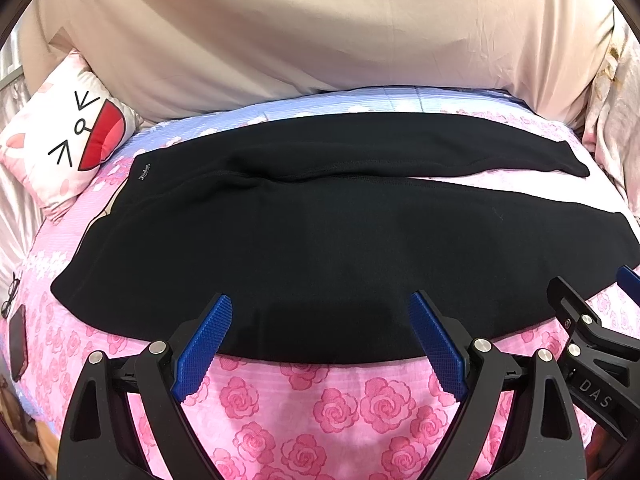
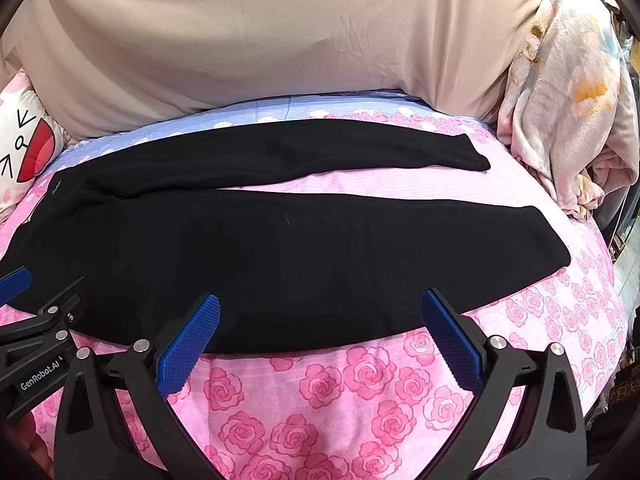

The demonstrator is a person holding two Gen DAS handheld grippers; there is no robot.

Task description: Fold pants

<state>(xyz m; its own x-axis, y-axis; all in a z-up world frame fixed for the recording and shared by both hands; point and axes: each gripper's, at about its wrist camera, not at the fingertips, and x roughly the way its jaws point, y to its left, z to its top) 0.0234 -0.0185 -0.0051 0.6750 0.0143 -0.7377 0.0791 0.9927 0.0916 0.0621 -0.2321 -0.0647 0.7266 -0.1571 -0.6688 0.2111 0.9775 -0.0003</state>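
Black pants (image 1: 320,232) lie flat across a pink rose-print bed cover (image 1: 312,408), waistband at the left, both legs stretching right with a narrow gap between them. My left gripper (image 1: 320,304) stands open over the near edge of the pants, its blue pads (image 1: 204,348) wide apart with nothing between them. In the right wrist view the same pants (image 2: 304,248) fill the middle, and my right gripper (image 2: 320,300) is open too, hovering above the near leg's edge. The two grippers sit side by side, each seen at the edge of the other's view.
A large beige quilt (image 1: 320,40) lies behind the pants. A white cartoon-face pillow (image 1: 68,140) sits at the left. Crumpled floral bedding (image 2: 568,120) is heaped at the right. Glasses (image 1: 10,296) and a dark phone (image 1: 18,348) rest near the bed's left edge.
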